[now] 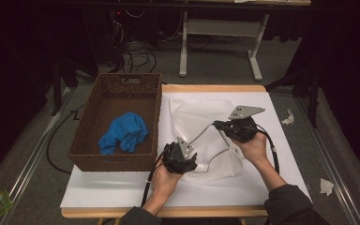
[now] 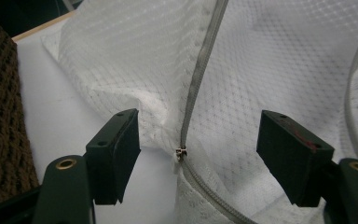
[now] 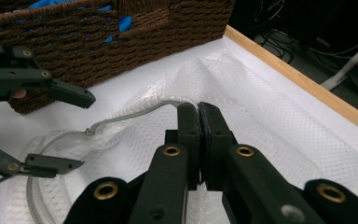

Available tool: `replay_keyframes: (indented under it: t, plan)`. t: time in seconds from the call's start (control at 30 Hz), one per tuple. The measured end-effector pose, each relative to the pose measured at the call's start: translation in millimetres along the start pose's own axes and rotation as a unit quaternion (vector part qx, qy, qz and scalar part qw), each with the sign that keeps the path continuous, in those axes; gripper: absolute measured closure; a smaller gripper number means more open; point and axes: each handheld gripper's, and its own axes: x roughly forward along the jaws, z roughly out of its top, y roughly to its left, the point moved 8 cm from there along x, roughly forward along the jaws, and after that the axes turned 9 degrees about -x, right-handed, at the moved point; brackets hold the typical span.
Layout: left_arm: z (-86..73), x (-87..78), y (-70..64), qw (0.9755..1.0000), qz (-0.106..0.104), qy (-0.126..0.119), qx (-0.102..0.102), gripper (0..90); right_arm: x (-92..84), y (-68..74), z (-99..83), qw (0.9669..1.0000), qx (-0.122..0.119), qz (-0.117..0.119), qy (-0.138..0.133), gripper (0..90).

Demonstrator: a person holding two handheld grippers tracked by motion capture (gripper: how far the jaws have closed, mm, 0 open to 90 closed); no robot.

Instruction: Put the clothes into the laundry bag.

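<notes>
Right gripper (image 3: pixel 199 116) jaws clenched on mesh laundry bag (image 1: pixel 201 124) zipper edge, tensioning it on bench (image 1: pixel 122 192); left gripper (image 2: pixel 198 149) jaws released, straddling zipper pull (image 2: pixel 181 153) for a grab.

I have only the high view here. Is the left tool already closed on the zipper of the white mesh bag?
Observer: No. The left tool is open. The small metal zipper pull sits between its pads, and neither pad touches it.
Operator: And what is the right tool doing?
Observer: The right tool is shut on the white mesh bag, at the point where the grey zipper tape reaches its pads.
</notes>
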Motion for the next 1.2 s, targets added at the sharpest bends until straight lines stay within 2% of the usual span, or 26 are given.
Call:
replay_keyframes:
  t: [0.07, 0.17, 0.27, 0.4, 0.47, 0.53, 0.6, 0.7, 0.87, 0.97, 1.2]
  plan:
    - [1.4, -2.7, 1.5, 1.0, -0.005, 0.0, -0.008, 30.5, -0.1, -0.4, -0.2, 1.0, 0.002, 0.001, -0.001, 89.3]
    - [2.0, -5.2, 3.8, 1.0, 0.001, -0.001, -0.007, 32.1, -0.5, -0.5, -0.3, 1.0, 0.005, -0.001, -0.002, 89.3]
    - [1.8, -8.0, 4.8, 0.9998, -0.012, 0.004, -0.015, 34.0, -0.9, -1.1, -0.4, 1.0, 0.008, -0.002, -0.002, 89.3]
    - [5.0, -13.8, 4.9, 0.9992, -0.029, -0.003, -0.028, 32.5, -0.3, -0.6, -0.5, 1.0, 0.006, 0.0, -0.001, 89.3]
    - [7.1, -18.6, 3.4, 0.999, -0.039, 0.005, -0.02, 31.7, -0.2, -1.2, -0.8, 1.0, 0.007, -0.001, -0.001, 89.3]
    - [8.7, -22.0, 4.0, 0.9991, -0.04, 0.009, -0.013, 31.1, -0.3, -1.2, -0.8, 1.0, 0.008, -0.002, 0.0, 89.3]
    - [9.5, -24.0, 4.7, 0.999, -0.041, 0.01, -0.013, 30.9, -0.3, -1.1, -0.8, 1.0, 0.008, -0.002, 0.0, 89.3]
    - [13.1, -33.4, 4.7, 0.9981, -0.057, 0.01, -0.02, 29.5, 0.3, -1.1, -0.9, 1.0, 0.007, 0.001, -0.001, 89.3]
    - [19.3, -43.1, 6.1, 0.9981, -0.058, 0.003, -0.022, 29.2, 1.1, -0.7, -0.9, 1.0, 0.007, 0.002, -0.002, 89.4]
    - [23.2, -48.0, 9.3, 0.9982, -0.058, 0.004, -0.017, 28.2, 1.5, -0.7, -1.0, 1.0, 0.005, 0.003, -0.003, 89.3]
    - [29.3, -53.6, 19.5, 0.9982, -0.055, -0.001, -0.021, 26.6, 1.6, -0.8, -2.9, 1.0, 0.007, 0.004, -0.001, 89.3]
